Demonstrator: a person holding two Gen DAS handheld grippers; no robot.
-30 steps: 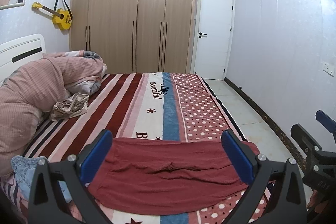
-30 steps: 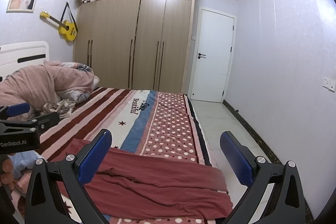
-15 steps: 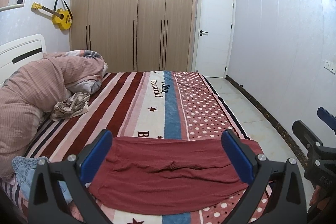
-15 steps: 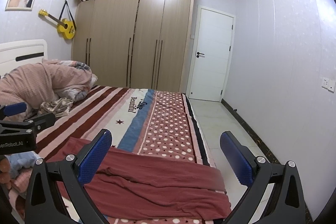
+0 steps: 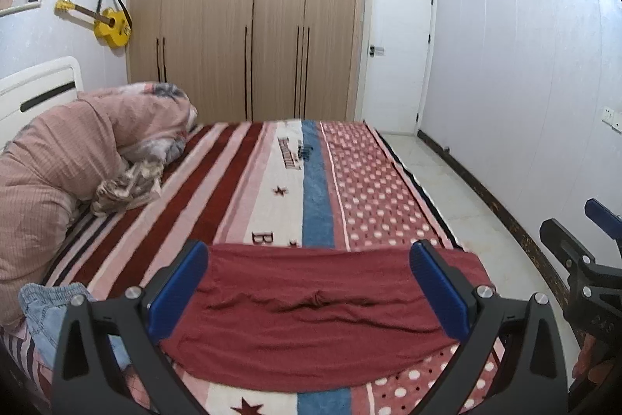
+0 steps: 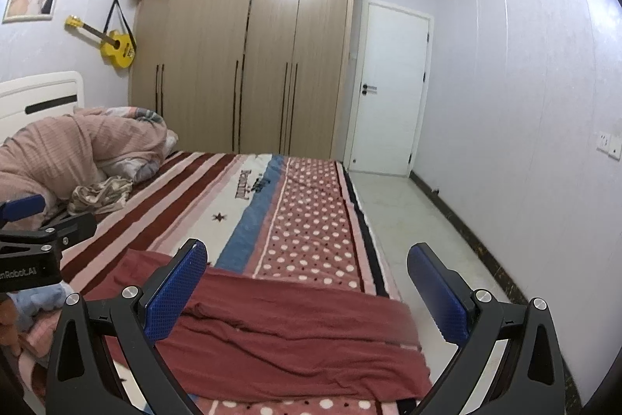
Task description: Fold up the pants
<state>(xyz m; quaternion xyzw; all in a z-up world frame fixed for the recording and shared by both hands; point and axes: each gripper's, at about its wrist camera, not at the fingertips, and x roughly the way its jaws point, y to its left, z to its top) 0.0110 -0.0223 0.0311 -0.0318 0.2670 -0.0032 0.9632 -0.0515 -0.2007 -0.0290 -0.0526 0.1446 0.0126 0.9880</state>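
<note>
Two grippers wide open, left gripper [image 5: 311,286], right gripper [image 6: 307,288], red pants [image 5: 311,314] on bed [image 5: 272,189]

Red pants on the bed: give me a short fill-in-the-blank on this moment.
1. The red pants lie on the ____ bedspread.
2. Both grippers' jaws stand ____, left gripper and right gripper.
3. The guitar on the wall is ____.

Missing: striped; open; yellow
</note>
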